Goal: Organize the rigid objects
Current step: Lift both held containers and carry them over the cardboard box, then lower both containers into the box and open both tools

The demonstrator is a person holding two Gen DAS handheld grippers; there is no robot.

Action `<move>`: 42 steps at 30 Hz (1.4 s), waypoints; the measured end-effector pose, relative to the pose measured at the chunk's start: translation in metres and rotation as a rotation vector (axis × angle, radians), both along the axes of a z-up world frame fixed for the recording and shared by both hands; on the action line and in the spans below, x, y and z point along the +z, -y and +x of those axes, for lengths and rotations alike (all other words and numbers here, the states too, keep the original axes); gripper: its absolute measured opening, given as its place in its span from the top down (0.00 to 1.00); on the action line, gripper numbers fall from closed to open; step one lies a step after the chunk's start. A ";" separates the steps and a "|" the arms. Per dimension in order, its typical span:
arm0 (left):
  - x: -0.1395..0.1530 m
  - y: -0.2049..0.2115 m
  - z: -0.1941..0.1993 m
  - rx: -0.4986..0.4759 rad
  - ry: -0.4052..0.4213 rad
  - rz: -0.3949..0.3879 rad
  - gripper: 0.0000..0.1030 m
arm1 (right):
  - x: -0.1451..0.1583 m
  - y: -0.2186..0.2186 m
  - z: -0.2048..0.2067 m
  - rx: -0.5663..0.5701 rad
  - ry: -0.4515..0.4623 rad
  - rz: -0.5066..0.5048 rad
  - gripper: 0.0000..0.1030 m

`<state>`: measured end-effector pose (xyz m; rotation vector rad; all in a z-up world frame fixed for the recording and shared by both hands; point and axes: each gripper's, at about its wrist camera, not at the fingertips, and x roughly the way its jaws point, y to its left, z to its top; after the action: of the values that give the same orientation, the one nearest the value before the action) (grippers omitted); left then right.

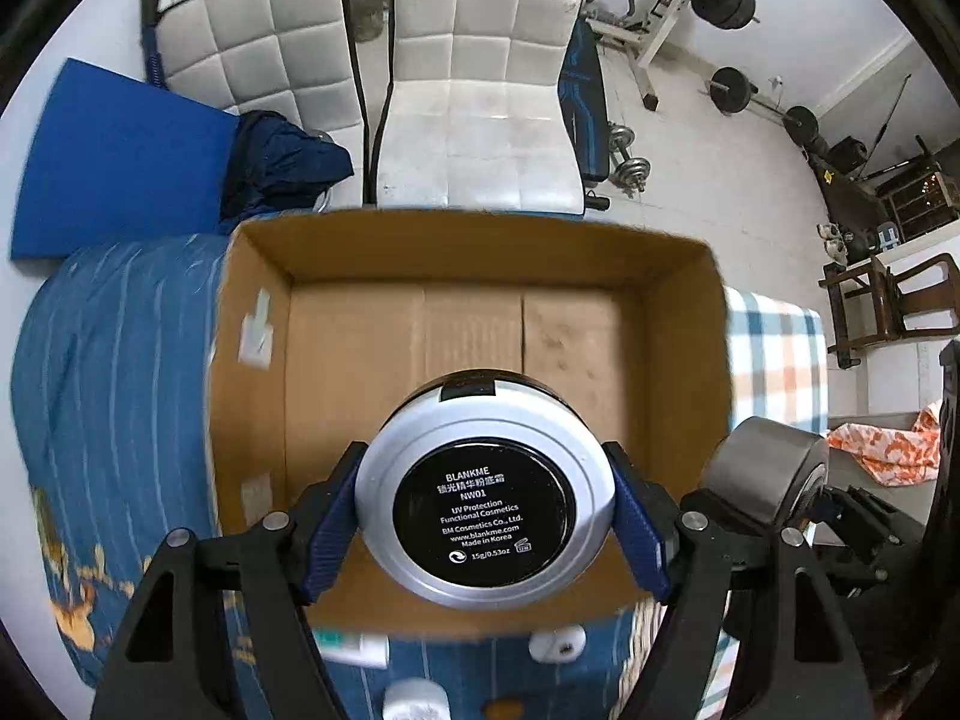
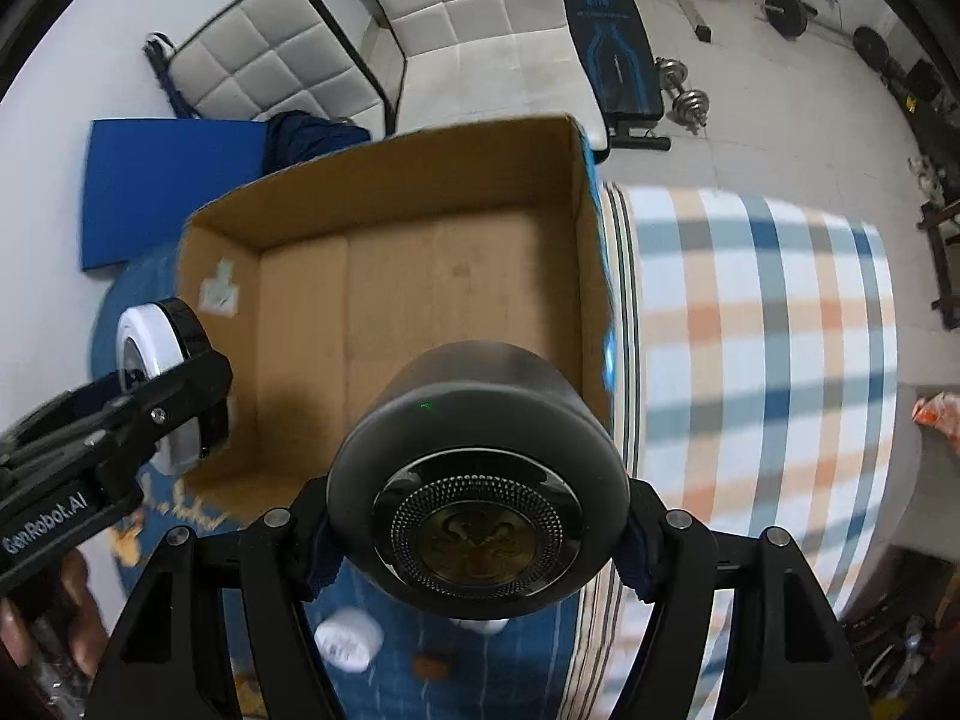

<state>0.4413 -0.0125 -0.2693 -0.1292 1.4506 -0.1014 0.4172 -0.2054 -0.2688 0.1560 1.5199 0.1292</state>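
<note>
My left gripper [image 1: 486,519] is shut on a round white and black cosmetic compact [image 1: 483,498], held above the near edge of an open cardboard box [image 1: 360,360]. My right gripper [image 2: 477,531] is shut on a dark grey round jar [image 2: 474,480], held over the box's [image 2: 420,276] near right corner. The jar also shows at the right in the left wrist view [image 1: 765,468]. The compact shows at the left in the right wrist view [image 2: 156,360]. The box interior shows nothing inside.
The box sits on a blue patterned cloth [image 1: 120,360] beside a plaid blanket [image 2: 750,330]. Small white items [image 1: 558,645] [image 2: 348,639] lie on the cloth near the box front. White chairs [image 1: 480,90] and gym weights [image 1: 630,162] stand behind.
</note>
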 end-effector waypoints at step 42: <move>-0.097 -0.001 0.060 -0.007 -0.270 -0.008 0.16 | -0.126 -0.066 0.102 0.154 -0.115 -0.171 0.11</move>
<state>0.5015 -0.0116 -0.3659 -0.1480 1.7202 -0.0982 0.5187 -0.1390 -0.3952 -0.0922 1.6494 0.1142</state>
